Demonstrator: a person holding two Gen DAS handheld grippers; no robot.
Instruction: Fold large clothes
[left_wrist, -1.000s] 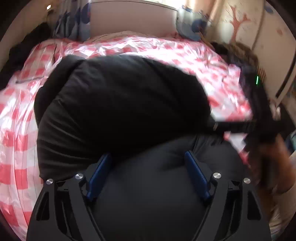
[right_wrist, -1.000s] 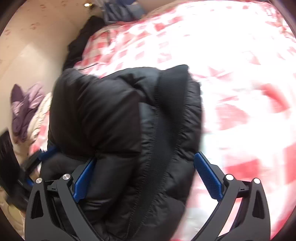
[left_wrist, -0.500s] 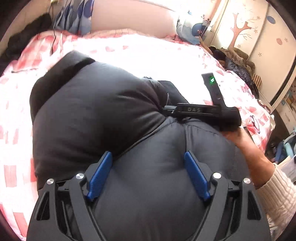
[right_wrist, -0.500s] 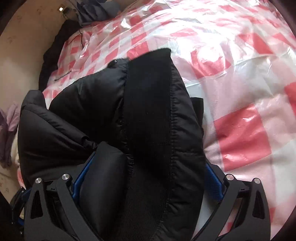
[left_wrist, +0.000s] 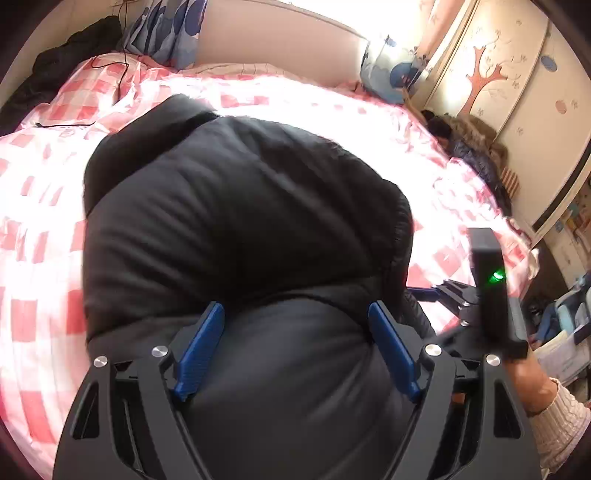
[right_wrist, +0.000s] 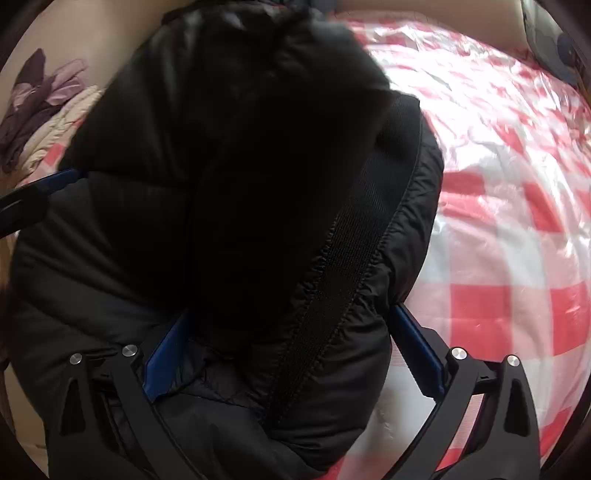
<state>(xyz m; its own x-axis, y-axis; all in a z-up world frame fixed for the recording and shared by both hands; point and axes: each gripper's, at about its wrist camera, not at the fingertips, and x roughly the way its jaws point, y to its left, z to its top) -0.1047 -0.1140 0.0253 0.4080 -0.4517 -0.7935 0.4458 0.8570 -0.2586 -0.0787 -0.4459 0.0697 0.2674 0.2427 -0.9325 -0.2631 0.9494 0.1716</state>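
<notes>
Black puffer jacket (left_wrist: 240, 229): bunched in a folded mound on the bed (left_wrist: 44, 229), over its red-and-white checked cover.
Left hand-held gripper (left_wrist: 295, 343): clamped wide on a thick fold at the jacket's near edge.
Right hand-held gripper (right_wrist: 291, 354): grasping the zipper-side bulk likewise.

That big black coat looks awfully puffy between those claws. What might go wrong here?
The puffy black coat bulges between both wide-set claws, left claw and right claw, so it may spring back open once released. The shiny plastic-covered bedspread looks slippery; the bundle could slide.
</notes>
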